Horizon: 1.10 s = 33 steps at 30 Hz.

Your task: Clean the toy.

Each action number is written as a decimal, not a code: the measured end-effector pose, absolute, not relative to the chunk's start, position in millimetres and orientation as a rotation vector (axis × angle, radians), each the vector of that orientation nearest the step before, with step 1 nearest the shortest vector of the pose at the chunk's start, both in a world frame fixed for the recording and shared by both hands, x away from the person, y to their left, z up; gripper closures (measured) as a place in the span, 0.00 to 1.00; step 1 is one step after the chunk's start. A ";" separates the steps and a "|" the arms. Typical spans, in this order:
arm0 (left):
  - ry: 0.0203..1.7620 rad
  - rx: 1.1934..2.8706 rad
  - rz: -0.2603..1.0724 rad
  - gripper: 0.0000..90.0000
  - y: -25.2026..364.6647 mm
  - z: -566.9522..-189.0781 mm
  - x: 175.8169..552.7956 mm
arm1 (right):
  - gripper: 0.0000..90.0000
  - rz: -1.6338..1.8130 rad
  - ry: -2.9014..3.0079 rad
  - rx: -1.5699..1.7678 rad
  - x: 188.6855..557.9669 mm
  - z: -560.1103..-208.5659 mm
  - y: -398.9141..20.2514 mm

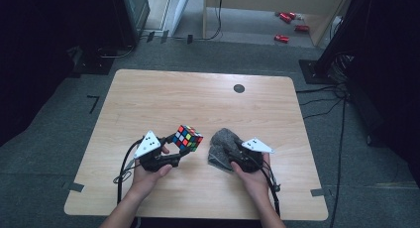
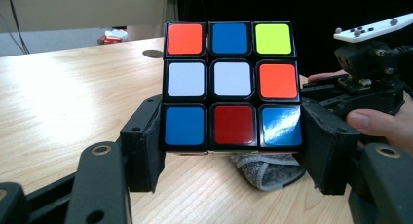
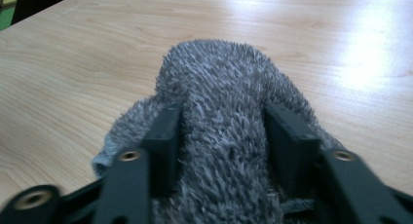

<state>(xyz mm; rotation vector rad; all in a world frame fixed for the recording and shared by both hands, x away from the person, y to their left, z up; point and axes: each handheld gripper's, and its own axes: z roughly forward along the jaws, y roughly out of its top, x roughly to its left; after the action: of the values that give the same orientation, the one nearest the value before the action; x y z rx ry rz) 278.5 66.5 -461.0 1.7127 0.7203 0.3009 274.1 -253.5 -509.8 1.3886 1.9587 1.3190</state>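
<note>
The left gripper holds a colour-tiled puzzle cube clear of the table, its fingers clamped on the cube's bottom layer from either side. In the left gripper view that hold reaches only the lowest row of tiles, so most of the cube stands above the grip; a push against its upper rows could likely tip it out or turn the top layers instead of cleaning them. Just to the right, the right gripper sits in a bunched grey cloth that rests on the table beside the cube. The right gripper view shows its fingers standing apart with a thick fold of cloth between them; whether they actually press it I cannot tell. The fold looks loosely gathered, so if the hand lifts now the cloth may slide free or hang unevenly, trailing an edge on the table. A wipe with so little secured could also drag hard fingertips against the cube's faces.
</note>
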 end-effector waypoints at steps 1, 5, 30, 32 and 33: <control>0.721 1.713 0.301 0.40 66.9 -460.9 278.7 | 0.48 1.327 1.954 1.376 273.9 -508.7 -254.4; 0.730 1.711 0.300 0.40 68.7 -460.6 280.1 | 0.37 1.367 1.916 1.335 272.1 -500.8 -259.2; 0.727 1.771 0.166 0.40 62.9 -446.4 283.0 | 0.29 1.545 1.971 0.810 248.7 -476.9 -214.9; 0.721 1.781 0.158 0.40 60.2 -445.5 282.0 | 0.28 1.540 1.982 0.773 247.1 -478.2 -209.5; 0.719 1.784 0.154 0.40 59.3 -445.3 281.6 | 0.28 1.539 1.986 0.760 246.5 -478.7 -207.7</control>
<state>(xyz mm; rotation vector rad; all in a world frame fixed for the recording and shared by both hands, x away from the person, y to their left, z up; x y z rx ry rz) 281.6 59.3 -445.3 1.7838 0.7186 0.1537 246.5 -207.7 -478.7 0.7603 1.9862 1.5392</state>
